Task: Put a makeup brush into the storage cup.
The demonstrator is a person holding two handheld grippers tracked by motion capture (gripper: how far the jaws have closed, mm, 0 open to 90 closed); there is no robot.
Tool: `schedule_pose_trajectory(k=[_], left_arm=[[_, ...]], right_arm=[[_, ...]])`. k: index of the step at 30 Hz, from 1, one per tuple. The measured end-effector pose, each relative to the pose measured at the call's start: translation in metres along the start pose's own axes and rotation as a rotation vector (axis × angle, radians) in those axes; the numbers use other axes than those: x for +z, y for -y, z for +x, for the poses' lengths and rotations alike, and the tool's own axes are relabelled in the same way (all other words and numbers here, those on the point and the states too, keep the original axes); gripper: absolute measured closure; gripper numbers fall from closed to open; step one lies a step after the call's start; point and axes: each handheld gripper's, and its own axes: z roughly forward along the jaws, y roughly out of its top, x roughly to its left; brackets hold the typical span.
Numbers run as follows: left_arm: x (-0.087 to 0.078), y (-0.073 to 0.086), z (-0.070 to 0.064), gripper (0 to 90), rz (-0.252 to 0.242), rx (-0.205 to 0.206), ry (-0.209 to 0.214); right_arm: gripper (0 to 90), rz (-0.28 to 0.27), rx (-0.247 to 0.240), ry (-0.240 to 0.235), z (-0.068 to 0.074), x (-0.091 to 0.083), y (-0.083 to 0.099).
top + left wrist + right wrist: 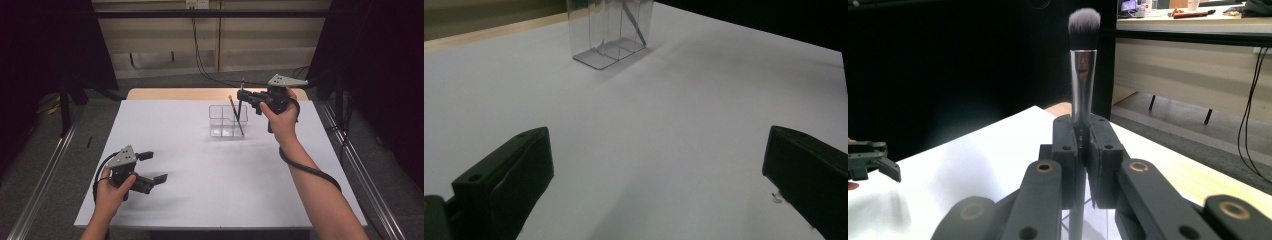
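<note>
A clear plastic organiser with compartments stands at the far middle of the white table. A pencil-like stick leans inside it. My right gripper hovers just above the organiser's right end, shut on a makeup brush held upright, bristles up, with its lower end down in the organiser. My left gripper rests low over the near left of the table, open, with nothing between its jaws.
A wooden strip runs along the table's far edge. Metal rails flank the table on both sides. Cables lie on the floor behind. Dark curtains stand at both sides.
</note>
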Motion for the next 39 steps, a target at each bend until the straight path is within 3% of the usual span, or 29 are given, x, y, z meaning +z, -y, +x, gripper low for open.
schedule_pose_trajectory(k=[39], left_arm=[[0.000, 0.000, -0.001, 0.1, -0.003, 0.011, 0.003]], right_arm=[[84.4, 0.028, 0.004, 0.104, -0.014, 0.015, 0.007]])
